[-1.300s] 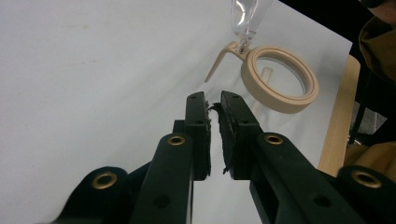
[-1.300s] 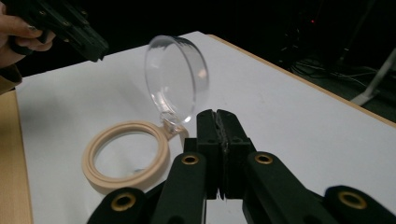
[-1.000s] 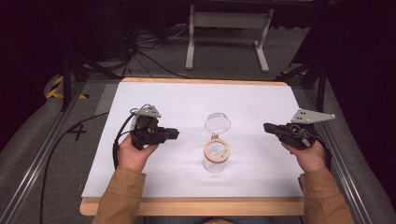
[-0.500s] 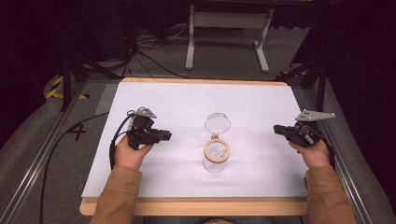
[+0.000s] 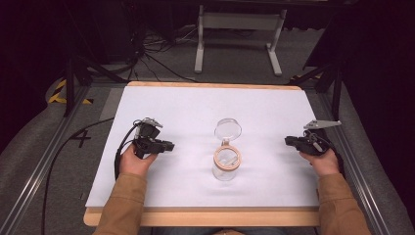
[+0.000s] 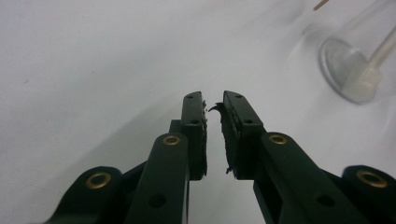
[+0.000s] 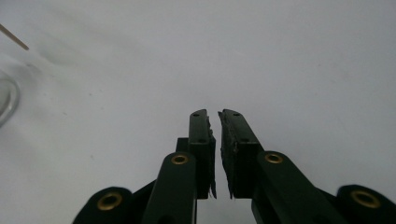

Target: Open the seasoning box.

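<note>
From the high view, a clear glass jar (image 5: 226, 164) stands upright near the middle of the white-covered bench (image 5: 195, 105), its hinged lid (image 5: 228, 130) thrown back and lying behind it, so the wood-rimmed mouth is open from above. The left claw (image 5: 169, 146) rests low on the bench well to the jar's left, tips aimed towards it; the right claw (image 5: 288, 141) sits well apart on the other side, also pointing inward. Flanking the jar this way probably leaves either hand free to come at it, one to steady the body and one to work the lid.

In the left gripper view, the left claw (image 6: 214, 105) shows a narrow gap with nothing between the pads; its jaws have just been opening a little. The jar (image 6: 355, 70) lies ahead at the upper right, apart from the tips.

In the right gripper view, the right claw (image 7: 214, 116) stands nearly closed, a thin slit between the pads and nothing held. The jar's edge (image 7: 7, 100) sits at the far left, so this claw is not aimed squarely at it.
</note>
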A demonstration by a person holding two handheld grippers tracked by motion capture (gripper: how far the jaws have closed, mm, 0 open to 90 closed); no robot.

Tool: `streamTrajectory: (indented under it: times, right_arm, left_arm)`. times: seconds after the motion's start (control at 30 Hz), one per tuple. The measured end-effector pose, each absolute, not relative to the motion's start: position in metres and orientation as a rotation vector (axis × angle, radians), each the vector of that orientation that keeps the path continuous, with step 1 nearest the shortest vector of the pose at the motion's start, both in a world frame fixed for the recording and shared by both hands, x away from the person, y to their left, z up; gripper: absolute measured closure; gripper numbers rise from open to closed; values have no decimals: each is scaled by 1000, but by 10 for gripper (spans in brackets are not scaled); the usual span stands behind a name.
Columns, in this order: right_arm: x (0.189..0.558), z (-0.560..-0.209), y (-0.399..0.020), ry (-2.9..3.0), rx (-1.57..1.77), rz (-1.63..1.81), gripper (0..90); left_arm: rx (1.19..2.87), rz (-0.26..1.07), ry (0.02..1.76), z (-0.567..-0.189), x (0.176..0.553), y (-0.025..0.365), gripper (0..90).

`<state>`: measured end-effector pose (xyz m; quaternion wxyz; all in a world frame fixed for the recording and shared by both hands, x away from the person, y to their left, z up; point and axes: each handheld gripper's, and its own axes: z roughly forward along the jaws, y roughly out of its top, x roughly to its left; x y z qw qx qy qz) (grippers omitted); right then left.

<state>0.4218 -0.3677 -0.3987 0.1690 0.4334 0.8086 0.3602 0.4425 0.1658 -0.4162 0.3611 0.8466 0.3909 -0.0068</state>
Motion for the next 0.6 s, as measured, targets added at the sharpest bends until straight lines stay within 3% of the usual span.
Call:
streamTrajectory:
  times: [0.37,0.6]
  right_arm:
    - [427,-420,-374,2326,1288,959,787]
    - [427,-420,-373,2310,1282,977,702]
  left_arm:
    - [2243,-11,1018,-430,446,160,786]
    - [2205,-17,993,-425,446,161,747]
